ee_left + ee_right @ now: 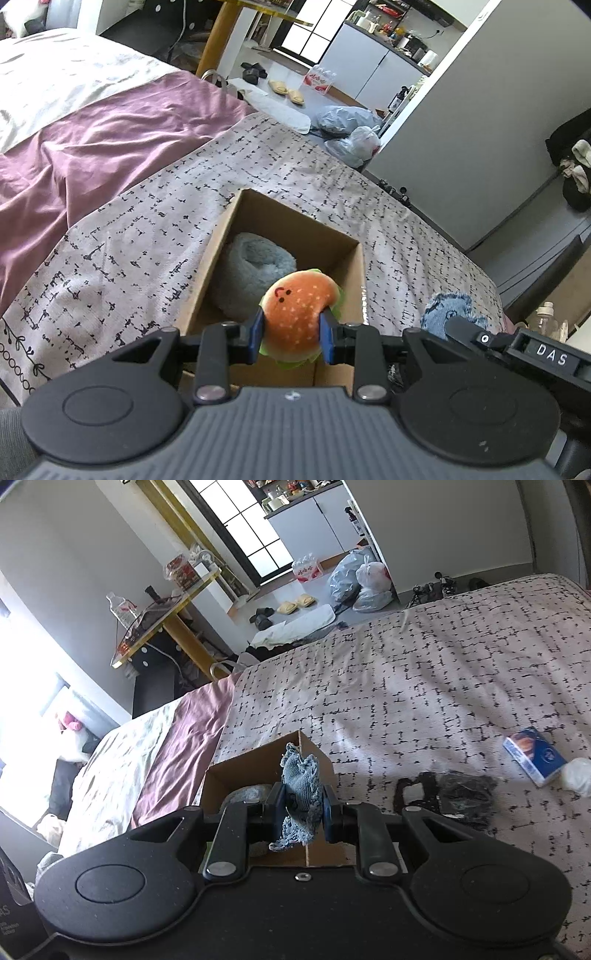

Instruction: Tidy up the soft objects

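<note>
- Left wrist view: left gripper [291,332] clamped narrow on a burger plush [297,314], blue pads [257,334] pressing both its sides; plush hangs lower centre of frame, over the near part of the open cardboard box [221,236].
- Only this view looks into the box: a fluffy grey-blue cushion [255,273] fills the left and far part of the inside; the right inner wall is bare.
- Right gripper's arm enters at lower right here, with the blue frayed cloth [448,306] showing just above it, right of the box, over the bedspread.
- Right wrist view: right gripper [301,806] nearly fully closed on the blue frayed cloth [301,786], cloth bunched upright between the pads with a fringe hanging below; it sits in front of the box corner [299,738], centre of frame.
- Only this view shows the right side of the bed: black fabric item [461,797] centre right, just beside the box; blue packet [533,755] and a white soft lump [578,775] touching it at the right edge.
- The box interior is mostly hidden here; a sliver of the cushion [247,794] shows.
- Patterned bedspread [332,177] is bare beyond the box toward the upper frame; its far edge drops to the floor.
- Purple sheet [110,147] lies rumpled left of the box, well apart from it.
</note>
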Motion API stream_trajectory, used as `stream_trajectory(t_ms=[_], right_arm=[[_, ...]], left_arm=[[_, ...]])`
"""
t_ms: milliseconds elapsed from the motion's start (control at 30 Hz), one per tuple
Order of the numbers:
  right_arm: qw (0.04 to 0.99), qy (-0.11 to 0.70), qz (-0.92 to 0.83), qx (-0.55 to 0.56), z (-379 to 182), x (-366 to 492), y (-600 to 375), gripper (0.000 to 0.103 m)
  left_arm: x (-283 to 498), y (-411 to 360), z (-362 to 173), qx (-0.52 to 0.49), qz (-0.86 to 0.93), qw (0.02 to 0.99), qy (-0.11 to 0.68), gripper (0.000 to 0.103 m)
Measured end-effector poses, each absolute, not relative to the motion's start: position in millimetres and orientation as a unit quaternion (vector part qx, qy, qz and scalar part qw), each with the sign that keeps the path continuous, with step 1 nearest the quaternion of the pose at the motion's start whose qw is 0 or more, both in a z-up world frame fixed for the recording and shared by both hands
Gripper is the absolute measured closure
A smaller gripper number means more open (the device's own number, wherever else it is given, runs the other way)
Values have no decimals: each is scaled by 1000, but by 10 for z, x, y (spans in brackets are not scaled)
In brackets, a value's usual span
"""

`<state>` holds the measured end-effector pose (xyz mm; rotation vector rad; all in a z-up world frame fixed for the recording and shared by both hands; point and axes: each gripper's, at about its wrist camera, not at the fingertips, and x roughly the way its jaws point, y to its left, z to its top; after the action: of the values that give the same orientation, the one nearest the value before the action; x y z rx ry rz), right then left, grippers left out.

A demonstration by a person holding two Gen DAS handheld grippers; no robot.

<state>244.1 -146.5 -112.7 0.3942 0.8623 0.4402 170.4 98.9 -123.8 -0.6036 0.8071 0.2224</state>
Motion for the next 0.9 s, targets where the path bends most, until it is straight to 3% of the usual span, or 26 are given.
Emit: stream_trajectory(t_ms=[600,900], right_arm=[[860,425,227,168,-1165,2612,-1027,82],[855,432,232,172,-1205,2711,-874,82]], left_arm=[[1917,1201,-1444,-289,118,860,405,71],[1875,1267,-1310,-274,123,871,388,53]])
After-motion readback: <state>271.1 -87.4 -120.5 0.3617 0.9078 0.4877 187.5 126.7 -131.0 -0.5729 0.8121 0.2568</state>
